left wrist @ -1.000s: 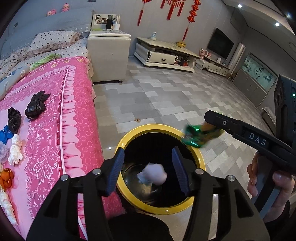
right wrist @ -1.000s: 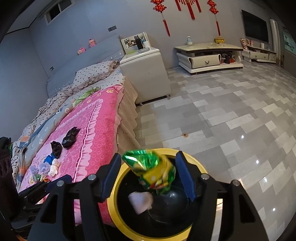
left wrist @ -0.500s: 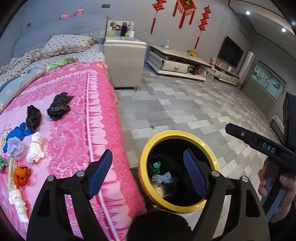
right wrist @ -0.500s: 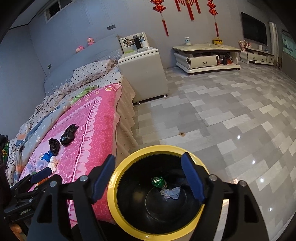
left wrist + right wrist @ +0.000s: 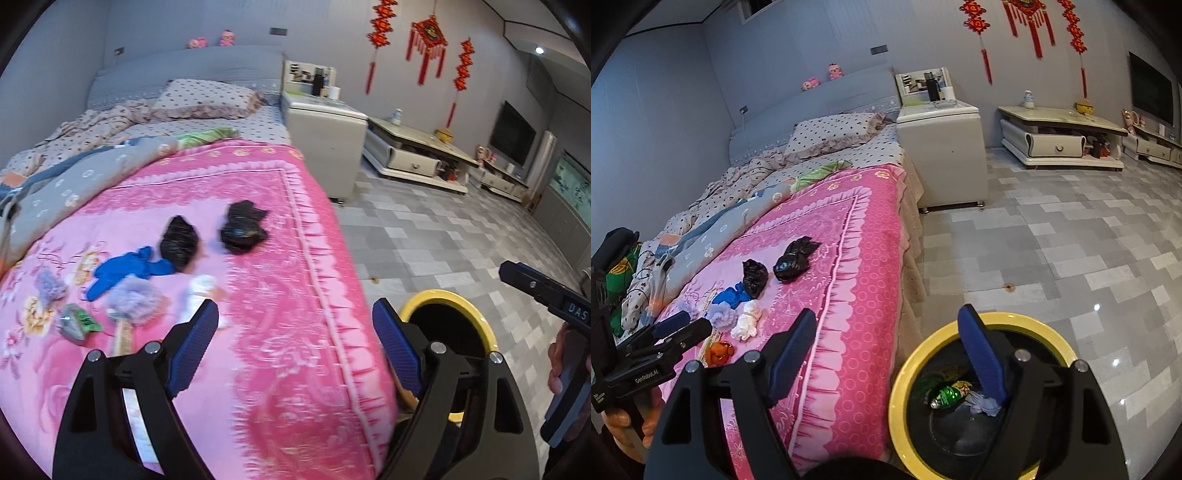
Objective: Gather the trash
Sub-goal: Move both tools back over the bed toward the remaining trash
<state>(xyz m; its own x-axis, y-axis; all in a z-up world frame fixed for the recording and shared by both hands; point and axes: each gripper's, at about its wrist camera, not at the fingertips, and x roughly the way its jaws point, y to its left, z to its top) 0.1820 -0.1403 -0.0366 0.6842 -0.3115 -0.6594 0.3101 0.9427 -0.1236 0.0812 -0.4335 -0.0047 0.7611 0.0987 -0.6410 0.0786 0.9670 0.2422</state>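
Note:
My left gripper (image 5: pixel 295 325) is open and empty above the pink bedspread (image 5: pixel 295 258). My right gripper (image 5: pixel 890 336) is open and empty between the bed edge and the yellow-rimmed black bin (image 5: pixel 905 373). The bin holds a green wrapper (image 5: pixel 951 394) and a pale tissue (image 5: pixel 984 402); it also shows in the left wrist view (image 5: pixel 480 325). On the bedspread lie two black crumpled bags (image 5: pixel 243 229) (image 5: pixel 179 242), a blue glove (image 5: pixel 129 269), a purple fluffy wad (image 5: pixel 136 299), a white wad (image 5: pixel 197 291) and a green wrapper (image 5: pixel 77 325).
A white nightstand (image 5: pixel 942 155) stands past the bed. A low TV cabinet (image 5: pixel 1060 136) lines the far wall. Grey tiled floor (image 5: pixel 1052 240) lies to the right of the bed. An orange scrap (image 5: pixel 718 350) lies by the left gripper in the right wrist view.
The green wrapper and the tissue dropped from my grippers into the bin. Both grippers opened. The left gripper swung left from the bin to over the bed; the right shifted left slightly.

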